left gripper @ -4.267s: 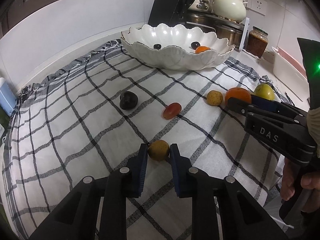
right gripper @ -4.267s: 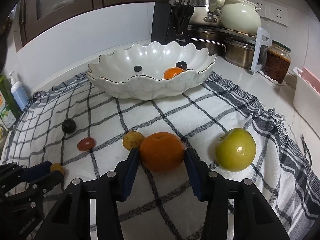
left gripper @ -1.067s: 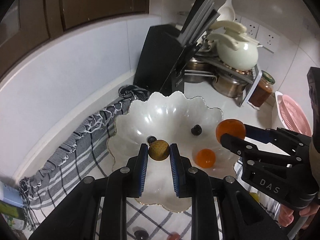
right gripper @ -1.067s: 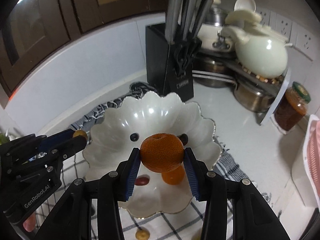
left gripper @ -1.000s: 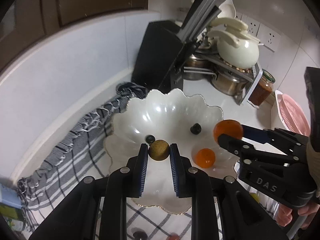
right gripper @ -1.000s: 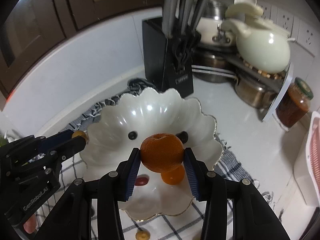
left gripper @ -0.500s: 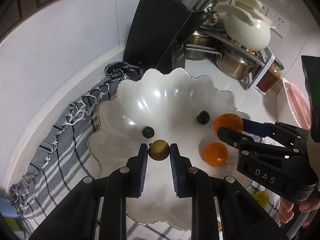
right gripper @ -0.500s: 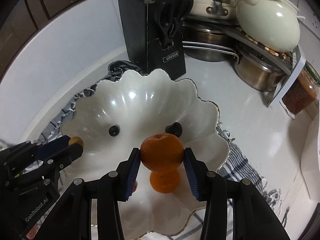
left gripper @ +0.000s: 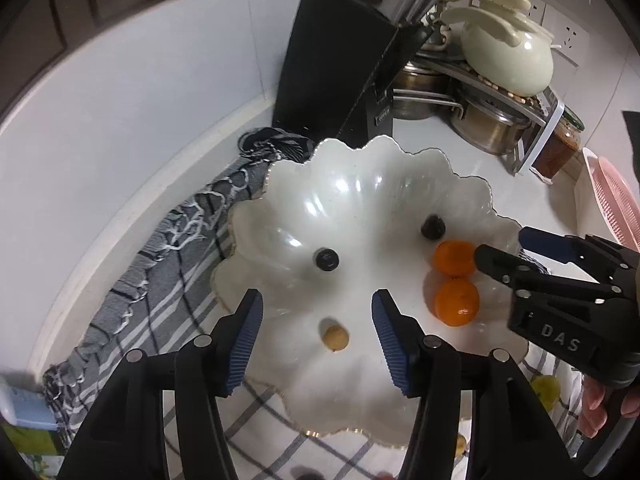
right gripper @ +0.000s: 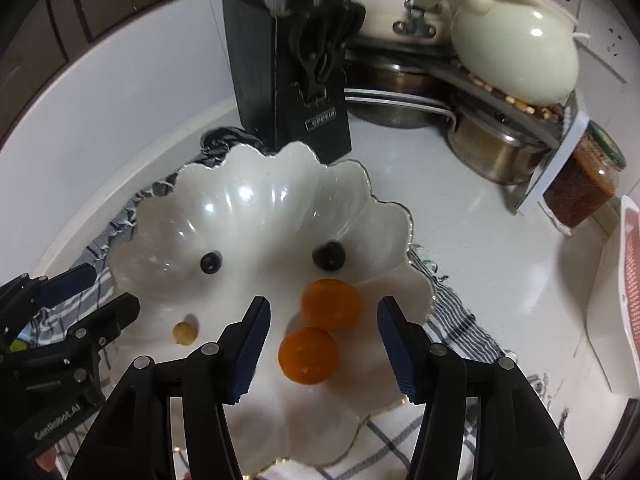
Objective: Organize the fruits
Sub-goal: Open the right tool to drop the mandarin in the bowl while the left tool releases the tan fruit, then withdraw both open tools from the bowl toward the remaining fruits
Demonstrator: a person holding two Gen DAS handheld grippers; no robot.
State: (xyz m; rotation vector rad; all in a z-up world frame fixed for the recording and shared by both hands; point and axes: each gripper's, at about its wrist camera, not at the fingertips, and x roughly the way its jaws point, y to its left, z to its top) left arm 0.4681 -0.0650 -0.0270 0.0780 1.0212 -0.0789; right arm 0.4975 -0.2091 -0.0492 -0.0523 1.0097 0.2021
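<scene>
Hidden/cut off: green fruit (left gripper: 545, 387) on the checked cloth (left gripper: 168, 264) mostly behind the right hand-held gripper (left gripper: 500, 246); small fruits at bottom edge of left view too cut off to ID.

Scalloped white bowl (left gripper: 360, 184) on cloth, on the table (right gripper: 480, 240), holds: 2 oranges (right gripper: 307, 355) (right gripper: 331, 305) touching each other, 2 dark round fruits (right gripper: 329, 256) (right gripper: 211, 262) well apart, 1 small yellow-brown fruit (left gripper: 335, 338) near the front wall.

Left hand-held gripper (left gripper: 316, 336): angled steeply down over bowl, jaws opening, not gripping; small yellow-brown fruit sits below the gap, clear of pads. Right hand-held gripper: same pose, jaws opening, oranges below the gap, pads clear. Fingers (left gripper: 600, 404) of the person's right hand show at frame edge.
</scene>
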